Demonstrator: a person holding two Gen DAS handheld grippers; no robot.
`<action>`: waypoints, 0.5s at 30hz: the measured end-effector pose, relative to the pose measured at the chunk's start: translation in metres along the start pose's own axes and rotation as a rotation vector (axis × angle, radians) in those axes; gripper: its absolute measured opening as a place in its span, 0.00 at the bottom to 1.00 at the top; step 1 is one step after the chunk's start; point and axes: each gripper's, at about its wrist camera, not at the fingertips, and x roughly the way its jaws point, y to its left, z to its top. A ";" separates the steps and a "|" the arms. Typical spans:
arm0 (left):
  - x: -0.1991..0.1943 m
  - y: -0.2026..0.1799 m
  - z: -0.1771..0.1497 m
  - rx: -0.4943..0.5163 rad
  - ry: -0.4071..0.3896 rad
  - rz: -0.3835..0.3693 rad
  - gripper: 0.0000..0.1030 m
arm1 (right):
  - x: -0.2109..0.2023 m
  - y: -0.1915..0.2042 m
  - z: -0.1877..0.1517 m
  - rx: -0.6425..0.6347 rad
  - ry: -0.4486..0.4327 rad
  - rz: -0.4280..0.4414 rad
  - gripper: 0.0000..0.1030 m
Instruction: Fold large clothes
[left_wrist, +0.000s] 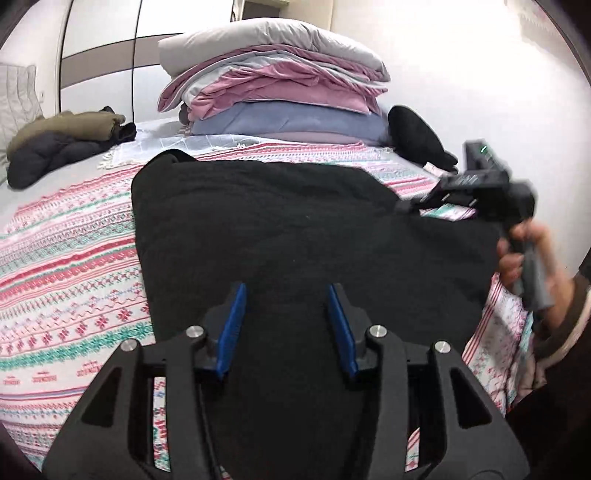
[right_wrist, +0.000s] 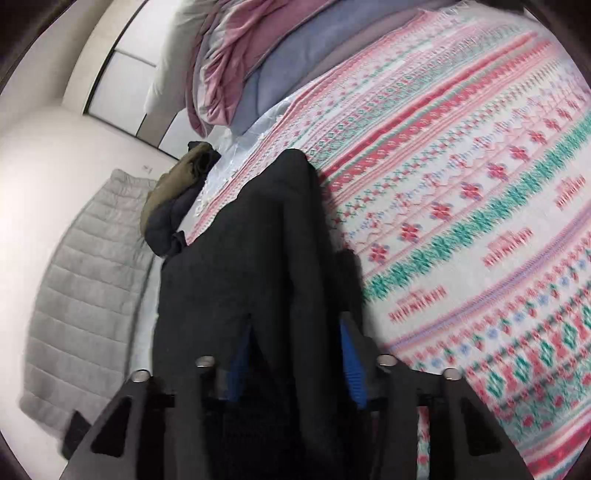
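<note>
Nearest in the left wrist view, the left gripper (left_wrist: 286, 325) hangs over the black garment (left_wrist: 295, 229), its blue pads (left_wrist: 232, 328) spread apart with only flat cloth showing in the gap below; neither pad presses on anything. The garment lies spread on the patterned bedspread (left_wrist: 66, 266), reaching from the near edge of the bed toward the middle. At the right edge of this view a hand (left_wrist: 524, 254) grips the handle of the right gripper (left_wrist: 413, 206), whose tips sit at the garment's right border; the motion blur hides how its jaws stand here.

The right wrist view alone shows that gripper close up (right_wrist: 291, 339): a raised fold of the black garment (right_wrist: 236, 258) runs up between its blue pads (right_wrist: 351, 354). The left pad is mostly covered by cloth, and I cannot tell whether the pads press on the fold or merely flank it.

The bedspread has open patterned surface on both sides of the garment. Its small red repeated marks are too blurred to read.

Farther off, an olive and dark jacket pile (left_wrist: 62, 144) lies near the bed's left edge, and a grey quilted item (right_wrist: 85, 295) shows against the wall. Beyond, a stack of folded bedding (left_wrist: 273, 85) stands at the head, with a black item (left_wrist: 417, 136) to its right and pale wardrobe doors (left_wrist: 107, 59) behind.
</note>
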 end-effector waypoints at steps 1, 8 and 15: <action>-0.002 0.003 0.001 -0.018 -0.001 -0.011 0.45 | -0.016 0.004 0.000 -0.019 -0.027 -0.017 0.51; -0.011 0.023 0.006 -0.126 -0.008 -0.071 0.45 | -0.063 0.030 -0.024 -0.075 0.068 0.213 0.52; -0.017 0.022 0.006 -0.108 -0.018 -0.047 0.45 | -0.028 0.040 -0.057 -0.190 0.288 0.062 0.52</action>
